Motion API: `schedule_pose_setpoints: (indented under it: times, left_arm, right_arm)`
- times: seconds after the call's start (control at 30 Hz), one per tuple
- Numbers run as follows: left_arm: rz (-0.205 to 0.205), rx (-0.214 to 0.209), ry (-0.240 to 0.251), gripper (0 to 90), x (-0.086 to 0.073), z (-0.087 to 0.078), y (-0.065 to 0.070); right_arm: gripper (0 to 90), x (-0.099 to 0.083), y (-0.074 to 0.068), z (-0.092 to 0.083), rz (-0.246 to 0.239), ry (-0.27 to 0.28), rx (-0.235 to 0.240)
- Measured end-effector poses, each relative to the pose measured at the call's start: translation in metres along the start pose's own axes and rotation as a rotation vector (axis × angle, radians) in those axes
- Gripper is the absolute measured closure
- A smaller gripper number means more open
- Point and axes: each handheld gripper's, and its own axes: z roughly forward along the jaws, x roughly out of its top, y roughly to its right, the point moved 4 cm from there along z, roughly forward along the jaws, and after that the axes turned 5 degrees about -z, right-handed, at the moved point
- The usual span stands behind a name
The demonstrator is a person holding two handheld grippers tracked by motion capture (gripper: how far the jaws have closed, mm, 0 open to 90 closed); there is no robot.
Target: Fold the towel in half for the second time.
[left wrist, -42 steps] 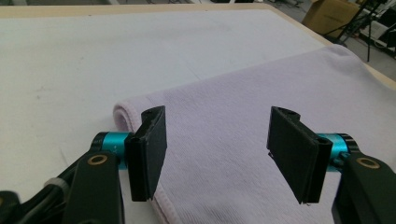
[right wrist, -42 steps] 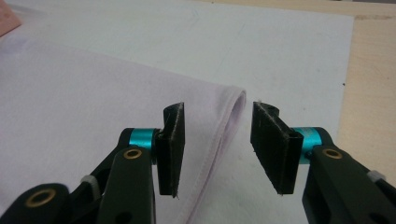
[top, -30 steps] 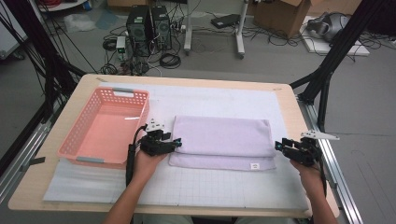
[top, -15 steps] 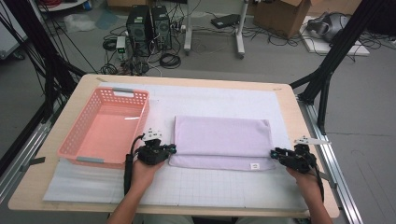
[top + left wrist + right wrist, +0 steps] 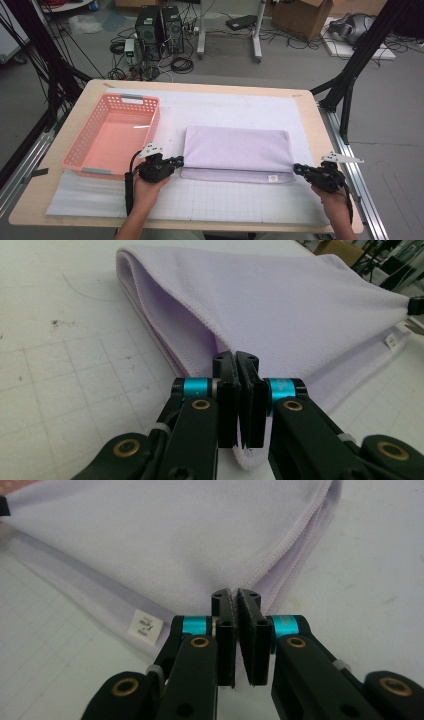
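towel [image 5: 235, 150] folded beside basket [image 5: 112, 137], label [image 5: 145, 625] seen from right tongs [image 5: 236, 597]

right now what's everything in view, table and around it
towel: 1, lilac, folded, middle of the table, white label near its front right corner
basket: 1, pink, left of the towel, nothing in it
mat: 1, white with a grid, under towel and basket
table: 1, pale wood top
computer towers: 2, black, on the floor beyond the table, cables around them
cardboard box: 1, brown, floor at far right
left gripper: 1, black, shut on the towel's front left corner
right gripper: 1, black, shut on the towel's front right corner
forearms: 2, coming in from the bottom edge
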Motion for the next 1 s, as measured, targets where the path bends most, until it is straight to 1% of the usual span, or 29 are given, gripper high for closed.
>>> schedule_pose_setpoints:
  times: [0.17, 0.2, 0.27, 0.3, 0.33, 0.37, 0.4, 0.43, 0.47, 0.5, 0.53, 0.57, 0.6, 0.63, 0.7, 0.73, 0.8, 0.83, 0.87, 0.9, 0.93, 1.0]
  left_arm:
    - [0.017, -0.005, -0.014, 87.1, -0.011, -0.009, 0.008]
    - [0.021, -0.004, -0.021, 87.0, -0.014, -0.009, 0.010]
    - [0.040, -0.001, -0.052, 85.6, -0.019, -0.008, 0.012]
    - [0.051, 0.017, -0.059, 79.9, -0.022, -0.007, 0.012]
    - [0.059, 0.040, -0.054, 65.9, -0.024, -0.007, 0.012]
    - [0.053, 0.045, -0.044, 56.6, -0.024, -0.008, 0.012]
    - [0.058, 0.049, -0.020, 53.7, -0.023, -0.009, 0.012]
    - [0.078, 0.060, 0.011, 50.7, -0.021, -0.011, 0.012]
    - [0.087, 0.058, 0.022, 49.3, -0.020, -0.011, 0.011]
    - [0.092, 0.058, 0.032, 50.0, -0.019, -0.012, 0.011]
    - [0.094, 0.057, 0.045, 50.1, -0.017, -0.011, 0.011]
    - [0.109, 0.053, 0.053, 51.9, -0.014, -0.011, 0.010]
    - [0.114, 0.054, 0.061, 53.7, -0.012, -0.010, 0.010]
    - [0.119, 0.050, 0.067, 54.4, -0.010, -0.008, 0.009]
    - [0.119, 0.042, 0.071, 58.0, -0.006, -0.002, 0.008]
    - [0.124, 0.035, 0.065, 59.1, -0.005, 0.001, 0.008]
    - [0.135, 0.027, 0.041, 60.4, -0.004, 0.008, 0.008]
    - [0.144, 0.025, 0.029, 60.7, -0.003, 0.010, 0.008]
    - [0.143, 0.024, 0.015, 60.7, -0.003, 0.013, 0.009]
    - [0.147, 0.029, 0.000, 60.7, -0.003, 0.015, 0.008]
    - [0.144, 0.032, -0.010, 60.7, -0.004, 0.017, 0.008]
    - [0.132, 0.037, -0.056, 61.0, -0.005, 0.020, 0.006]
  right_arm:
    - [85.9, -0.006, -0.006, -0.008, -0.002, 0.009, -0.008]
    - [85.9, -0.007, -0.007, -0.009, 0.001, 0.010, -0.013]
    - [84.0, -0.011, -0.009, -0.009, -0.003, -0.013, -0.023]
    - [80.2, -0.013, -0.010, -0.008, -0.005, -0.025, -0.034]
    - [70.7, -0.014, -0.011, -0.009, -0.008, -0.031, -0.051]
    - [61.7, -0.014, -0.011, -0.010, 0.000, -0.022, -0.068]
    - [58.8, -0.012, -0.011, -0.012, 0.011, 0.001, -0.087]
    - [58.7, -0.010, -0.011, -0.016, 0.005, 0.029, -0.102]
    - [59.5, -0.007, -0.013, -0.020, -0.016, 0.061, -0.122]
    - [62.7, -0.004, -0.014, -0.021, -0.041, 0.079, -0.134]
    - [68.2, -0.002, -0.016, -0.023, -0.068, 0.099, -0.136]
    - [71.8, 0.001, -0.018, -0.023, -0.078, 0.113, -0.119]
    - [75.4, 0.003, -0.019, -0.019, -0.096, 0.121, -0.101]
    - [76.9, 0.004, -0.020, -0.016, -0.104, 0.118, -0.093]
    - [78.3, 0.005, -0.021, -0.002, -0.108, 0.080, -0.068]
    - [78.3, 0.005, -0.022, 0.006, -0.119, 0.054, -0.059]
    - [78.0, 0.003, -0.023, 0.020, -0.139, -0.004, -0.053]
    - [77.6, 0.001, -0.022, 0.025, -0.134, -0.033, -0.049]
    - [77.7, -0.001, -0.019, 0.028, -0.137, -0.060, -0.058]
    - [78.0, -0.005, -0.015, 0.029, -0.130, -0.089, -0.064]
    - [78.1, -0.007, -0.013, 0.027, -0.121, -0.088, -0.052]
    - [78.6, -0.010, -0.008, 0.021, -0.121, -0.094, -0.053]
